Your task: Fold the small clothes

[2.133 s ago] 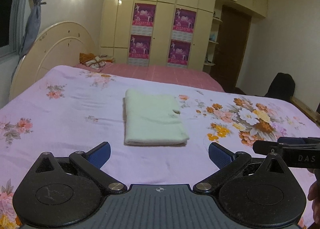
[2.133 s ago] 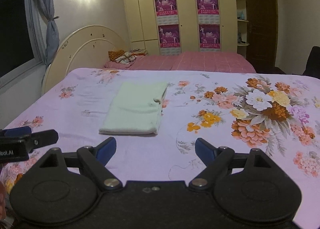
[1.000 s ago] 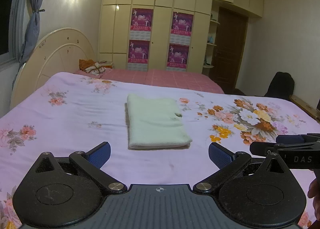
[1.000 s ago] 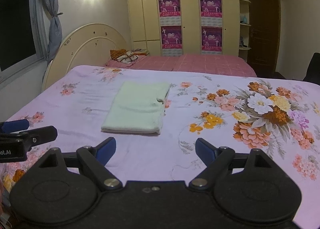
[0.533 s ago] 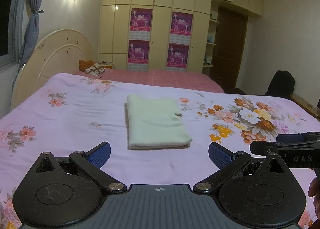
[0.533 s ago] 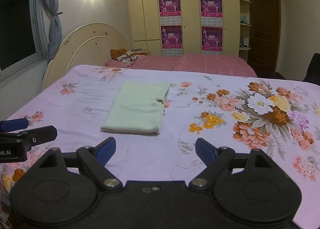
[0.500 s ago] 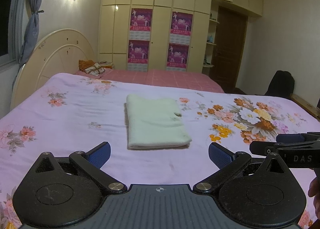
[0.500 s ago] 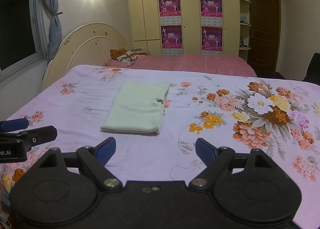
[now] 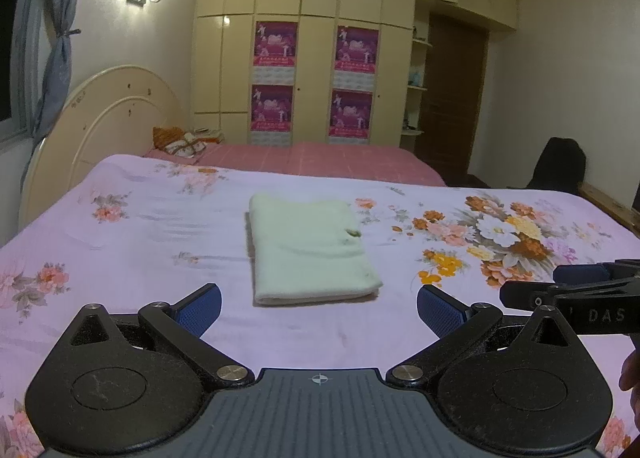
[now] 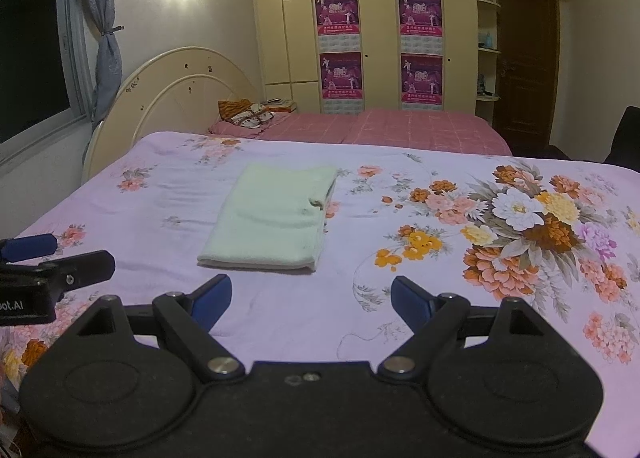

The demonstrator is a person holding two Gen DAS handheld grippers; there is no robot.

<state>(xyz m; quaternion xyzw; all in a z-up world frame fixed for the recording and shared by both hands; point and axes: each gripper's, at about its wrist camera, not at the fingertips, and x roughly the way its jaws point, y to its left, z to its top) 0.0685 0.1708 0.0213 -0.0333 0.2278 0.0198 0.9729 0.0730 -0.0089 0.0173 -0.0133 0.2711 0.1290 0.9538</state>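
**Folded cloth on the bed, both grippers backed off and empty**

The pale green, soft folded cloth (image 9: 310, 248) lies flat on the lilac floral bedsheet (image 9: 140, 226), a little left of the bed's middle, with the big printed bouquet to its right. It reads as a neat rectangle, its thick rounded fold along the near edge and open layers down the right side, where a small dark tab or label pokes out. From this, the fold looks finished, or nearly so.

Your left gripper (image 9: 318, 308) hangs on the near side of the cloth with its blue pads spread wide and nothing between them. Your right gripper (image 10: 311, 296) sits just beside it to the right, jaws likewise apart and empty; neither touches the fabric.

If you want one more fold, come in low and level, take the two near corners through all layers, and carry them over to the far edge in one even sweep, so the stack does not skew. Release only once the edges line up. If you judge the piece done, leave it.

Beyond the bed stand a cream curved headboard (image 10: 188, 90), a pink checked bed (image 10: 384, 128) and cream wardrobe doors with purple posters (image 10: 340, 34).
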